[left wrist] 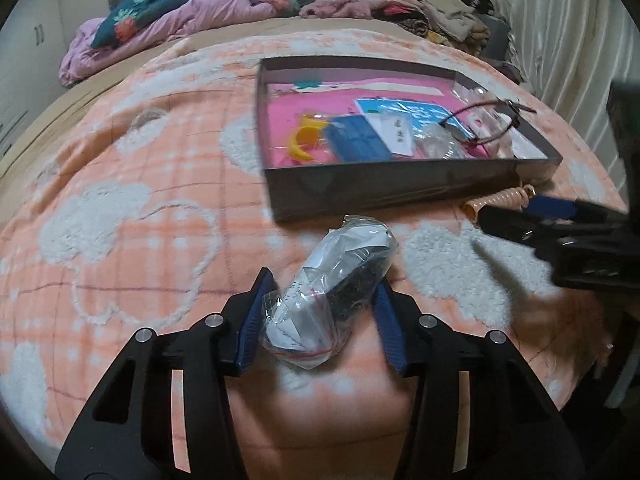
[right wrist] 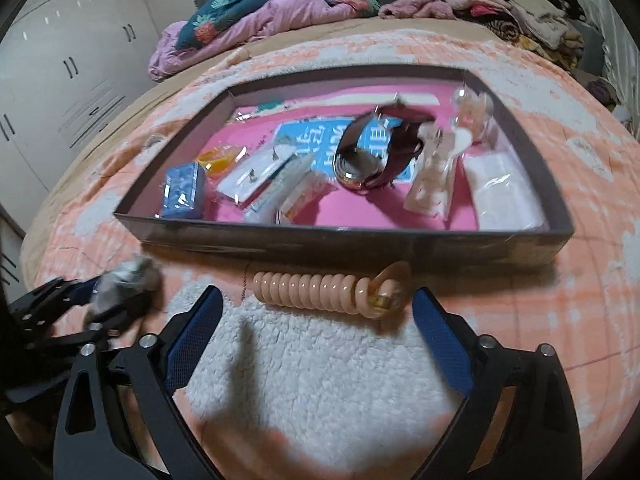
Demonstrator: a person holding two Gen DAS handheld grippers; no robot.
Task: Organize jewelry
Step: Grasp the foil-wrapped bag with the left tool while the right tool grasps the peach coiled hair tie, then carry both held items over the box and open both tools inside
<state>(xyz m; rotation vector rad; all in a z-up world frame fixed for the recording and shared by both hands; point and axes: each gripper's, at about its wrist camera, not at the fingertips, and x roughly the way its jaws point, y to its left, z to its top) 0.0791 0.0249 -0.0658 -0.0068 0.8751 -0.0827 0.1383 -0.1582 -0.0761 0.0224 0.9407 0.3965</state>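
A clear plastic bag (left wrist: 324, 280) with white paper and something dark inside lies on the peach blanket. My left gripper (left wrist: 323, 282) is shut on it, both blue pads against its sides; the same gripper (right wrist: 80, 300) and bag (right wrist: 124, 280) show blurred at the left of the right wrist view. A peach spiral coil (right wrist: 312, 286) with a gold charm lies in front of the box. My right gripper (right wrist: 316, 300) stands open just short of it, one finger to each side, not touching. From the left wrist view the right gripper (left wrist: 532, 220) reaches the coil (left wrist: 500, 200).
A shallow dark box (right wrist: 340, 240) with pink lining holds a watch (right wrist: 368, 156), a small blue box (right wrist: 182, 192) and several clear packets. Crumpled bedding (right wrist: 260, 12) and piled clothes (right wrist: 520, 12) lie at the bed's far side. Wardrobe doors (right wrist: 72, 64) stand at the left.
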